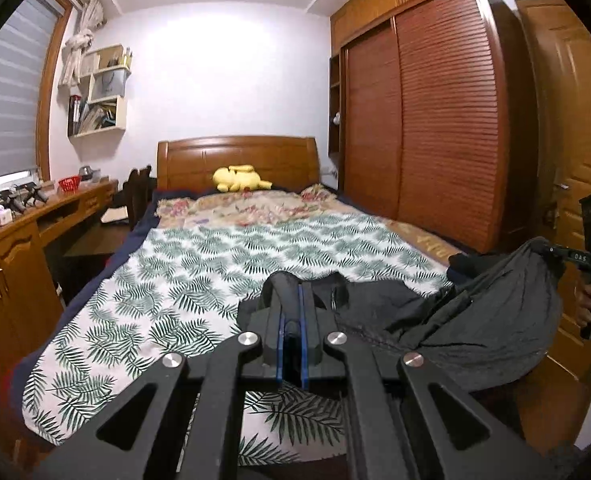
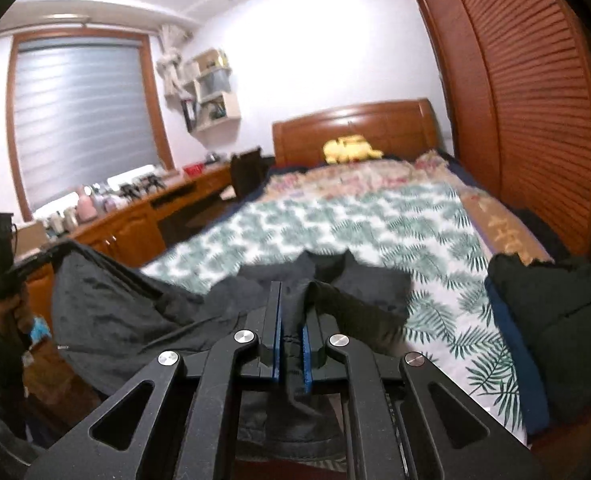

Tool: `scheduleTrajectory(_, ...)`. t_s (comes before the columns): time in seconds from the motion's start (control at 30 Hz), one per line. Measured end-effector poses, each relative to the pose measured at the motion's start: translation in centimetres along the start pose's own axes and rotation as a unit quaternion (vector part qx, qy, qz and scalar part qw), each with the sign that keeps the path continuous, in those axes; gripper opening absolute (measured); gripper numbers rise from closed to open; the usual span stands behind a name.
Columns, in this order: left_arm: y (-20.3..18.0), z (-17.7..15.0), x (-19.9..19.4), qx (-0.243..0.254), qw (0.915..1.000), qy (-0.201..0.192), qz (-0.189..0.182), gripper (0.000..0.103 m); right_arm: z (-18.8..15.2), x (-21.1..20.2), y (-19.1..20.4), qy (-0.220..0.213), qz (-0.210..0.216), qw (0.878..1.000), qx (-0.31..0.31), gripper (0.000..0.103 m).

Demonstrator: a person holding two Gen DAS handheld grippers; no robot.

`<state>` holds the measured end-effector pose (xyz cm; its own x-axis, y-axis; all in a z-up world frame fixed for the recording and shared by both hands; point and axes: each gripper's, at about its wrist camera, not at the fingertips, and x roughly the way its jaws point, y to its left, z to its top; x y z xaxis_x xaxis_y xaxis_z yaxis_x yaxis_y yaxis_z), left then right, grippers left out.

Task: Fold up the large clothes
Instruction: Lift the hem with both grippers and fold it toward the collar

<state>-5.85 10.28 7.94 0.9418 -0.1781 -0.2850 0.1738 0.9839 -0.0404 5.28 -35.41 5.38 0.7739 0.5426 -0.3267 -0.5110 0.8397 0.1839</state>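
Observation:
A large dark grey garment (image 1: pixel 475 320) hangs stretched between my two grippers above the foot of the bed. My left gripper (image 1: pixel 291 304) is shut on one edge of it, the cloth bunched between the blue pads. At the right edge of the left wrist view my right gripper (image 1: pixel 551 252) pinches the other end, held by a hand. In the right wrist view my right gripper (image 2: pixel 291 312) is shut on a fold of the garment (image 2: pixel 127 320), and the left gripper (image 2: pixel 55 252) holds the far corner at the left. The garment's far part rests on the leaf-print bedspread (image 2: pixel 335 220).
The bed (image 1: pixel 199 264) has a wooden headboard (image 1: pixel 239 156) with a yellow plush toy (image 1: pixel 239 179). A wooden desk (image 1: pixel 23 232) runs along the left, a slatted wardrobe (image 1: pixel 435 120) along the right. Another dark pile of clothes (image 2: pixel 555 320) lies on the bed's right side.

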Motion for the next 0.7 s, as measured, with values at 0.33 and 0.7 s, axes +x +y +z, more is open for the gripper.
scheduleTrajectory(0.33,2.2,-0.3,3.6,-0.022,0.9992,0.030,0.014,0.003,0.1,-0.1,0.3,-0.015,0.003,1.000,-0.015,0.005)
scheduleTrajectory(0.7,4.1,0.0,16.8,-0.039,0.9977,0.048,0.027,0.004,-2.5,11.9,-6.7,0.044,-0.066,0.997,0.016,0.006)
